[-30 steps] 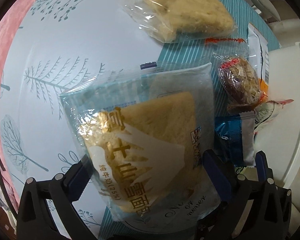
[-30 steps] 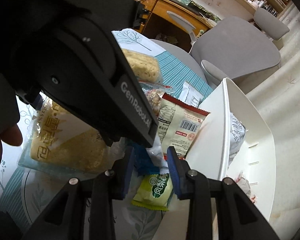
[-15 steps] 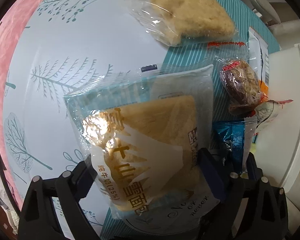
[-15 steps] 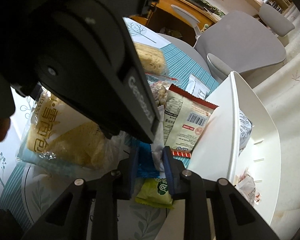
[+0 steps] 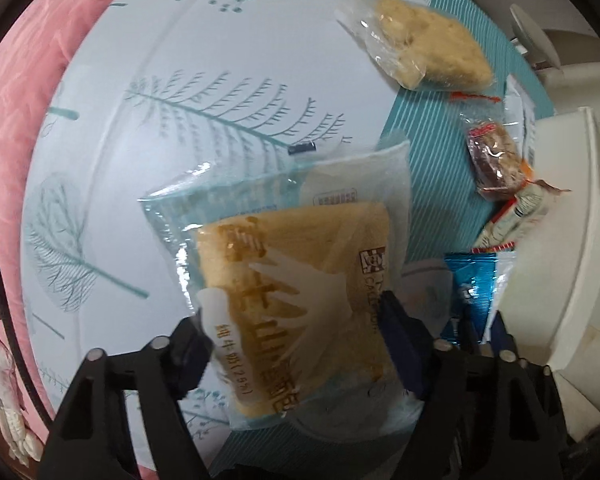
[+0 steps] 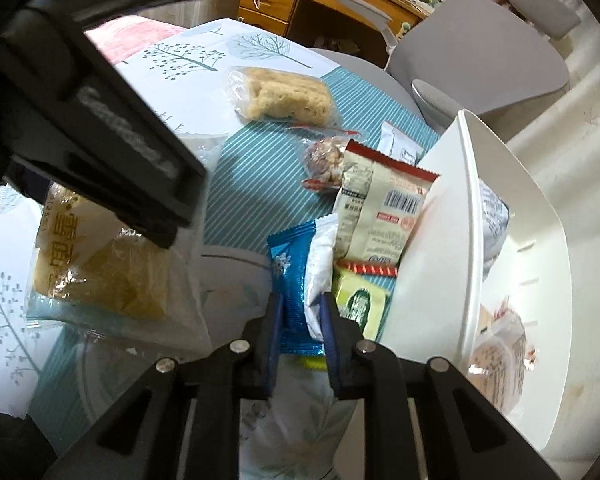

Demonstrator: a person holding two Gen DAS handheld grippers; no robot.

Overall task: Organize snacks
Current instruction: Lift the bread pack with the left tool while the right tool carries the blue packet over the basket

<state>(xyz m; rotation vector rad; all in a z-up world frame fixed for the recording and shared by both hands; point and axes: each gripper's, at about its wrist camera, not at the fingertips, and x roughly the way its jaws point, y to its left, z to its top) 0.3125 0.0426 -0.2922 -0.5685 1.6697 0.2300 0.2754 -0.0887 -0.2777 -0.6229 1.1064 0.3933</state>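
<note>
Two grippers holding snack packets above the counter [image 5: 228, 80].
Left gripper [image 5: 292, 332] fingers clamp the bread packet [image 5: 296, 280]; right gripper [image 6: 300, 320] fingers pinch the blue packet [image 6: 292, 276] near the white tray [image 6: 440, 240].

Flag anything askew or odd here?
One oddity: the red-edged barcode packet stands propped against the outer wall of the white bin instead of lying inside. The right gripper pinches the blue packet; the left gripper holds the bread bag.

Snack pkts [image 6: 380, 216] on table [image 6: 256, 184] – left of bin [image 6: 472, 216].
</note>
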